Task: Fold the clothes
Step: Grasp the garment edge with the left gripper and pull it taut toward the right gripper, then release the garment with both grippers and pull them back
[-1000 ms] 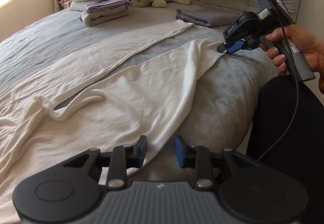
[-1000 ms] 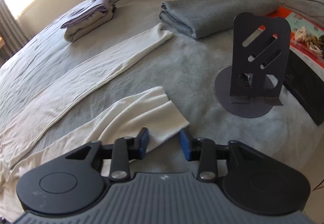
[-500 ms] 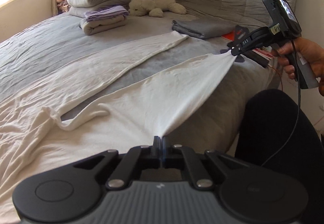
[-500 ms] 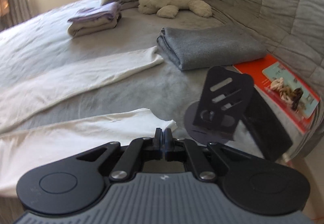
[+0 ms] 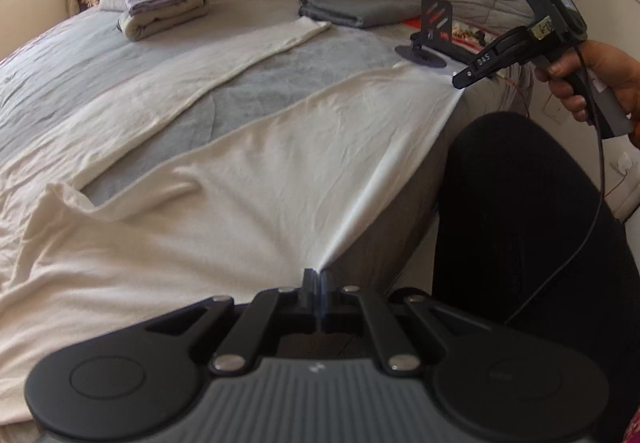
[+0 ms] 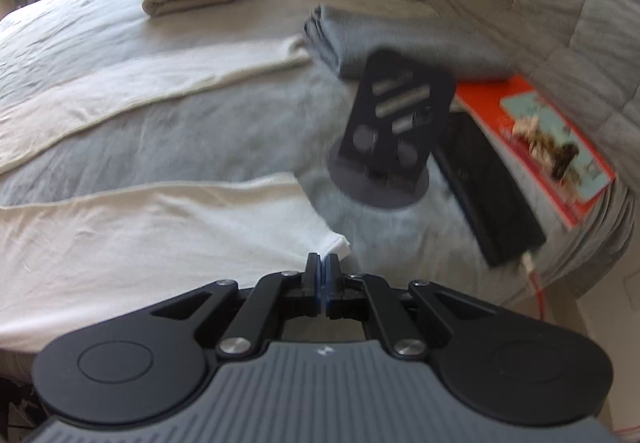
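Cloth (image 5: pixel 224 179): cream garment, spread on bed (image 5: pixel 280 83), bulk at 10–11 o'clock from left claw (image 5: pixel 316 283).

Left claw pinched tight on near hem. Right claw (image 6: pixel 321 275) likewise clamped on hem corner, cloth running toward 9–10 o'clock in its view.

In left view right claw (image 5: pixel 460 81) sits at 1 o'clock; hem taut between them along 7-to-1 line, at bed edge.

Judgement: fold must carry this edge toward 11 o'clock, both claws together.

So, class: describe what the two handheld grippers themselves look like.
Left gripper: black linkage arms with silver rivets, ribbed grey body, two round black discs, blue-edged jaws. Right gripper: black pistol-grip handle, white lettering on its arm, a small tape label, a thin black cable trailing down.
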A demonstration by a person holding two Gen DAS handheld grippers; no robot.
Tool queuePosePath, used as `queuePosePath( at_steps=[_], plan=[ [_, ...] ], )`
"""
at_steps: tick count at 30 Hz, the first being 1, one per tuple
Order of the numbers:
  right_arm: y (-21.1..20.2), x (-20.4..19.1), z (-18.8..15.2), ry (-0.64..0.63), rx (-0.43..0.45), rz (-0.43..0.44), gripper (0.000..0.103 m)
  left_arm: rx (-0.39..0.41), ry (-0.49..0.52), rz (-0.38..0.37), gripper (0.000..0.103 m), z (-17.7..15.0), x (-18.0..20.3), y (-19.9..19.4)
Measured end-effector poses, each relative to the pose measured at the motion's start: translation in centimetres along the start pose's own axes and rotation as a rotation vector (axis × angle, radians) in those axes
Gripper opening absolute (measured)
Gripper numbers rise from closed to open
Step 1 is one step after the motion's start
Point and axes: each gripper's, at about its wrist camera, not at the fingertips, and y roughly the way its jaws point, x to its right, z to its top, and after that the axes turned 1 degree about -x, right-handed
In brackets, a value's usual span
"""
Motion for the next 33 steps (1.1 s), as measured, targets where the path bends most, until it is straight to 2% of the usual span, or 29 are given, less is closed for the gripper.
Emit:
queuePosePath(
  at_steps=[3,5,6,8,9,10,12,20,22,23,24,25,28,33],
  plan=[
    [0.6,0.2,-0.3,0.018,-0.02,0.019,0.004,-0.015,0.003,-0.013,0.003,0.0,0.0,0.1],
    [0.3,0.3,-0.2,0.032,-0.006,0.039,0.006,-0.015,-0.003,-0.037,0.012,0.3,-0.2,-0.3],
    [0.0,0.5,0.0,0.043,0.005,0.058,0.013,-0.006,-0.007,-0.05,0.015,0.3,-0.4,-0.6],
    [-0.4,0.6,0.5,0.053,0.02,0.08,0.015,0.017,-0.019,-0.065,0.026,0.4,-0.8,-1.1],
    [-0.5,0.6,0.7,0.055,0.026,0.09,0.02,0.028,-0.029,-0.068,0.027,0.5,-1.0,-1.3],
    [-0.4,0.6,1.0,0.058,0.031,0.095,0.03,0.036,-0.044,-0.064,0.029,0.5,-1.3,-1.4],
    [-0.2,0.5,1.5,0.062,0.04,0.104,0.038,0.046,-0.079,-0.04,0.03,0.7,-2.0,-1.5],
    [3.3,-0.9,3.5,0.021,0.058,0.091,0.038,0.061,-0.173,0.073,0.031,0.5,-4.9,-1.9],
    [4.1,-1.2,3.5,0.005,0.073,0.072,0.037,0.065,-0.199,0.101,0.034,0.3,-5.8,-2.1],
    [4.4,-1.4,3.4,-0.006,0.082,0.068,0.032,0.066,-0.212,0.116,0.035,0.2,-6.2,-2.1],
    [4.5,-1.6,3.2,-0.023,0.089,0.066,0.007,0.067,-0.225,0.131,0.035,0.1,-6.6,-2.1],
    [4.4,-2.1,3.1,-0.053,0.093,0.049,0.002,0.069,-0.24,0.144,0.035,-0.1,-7.0,-2.0],
    [3.8,-3.2,2.8,-0.128,0.108,-0.022,0.001,0.081,-0.287,0.173,0.035,-0.3,-8.3,-2.1],
    [2.8,-2.6,2.9,-0.13,0.11,-0.186,0.001,0.091,-0.33,0.187,0.035,-0.6,-9.6,-2.0]
  ],
)
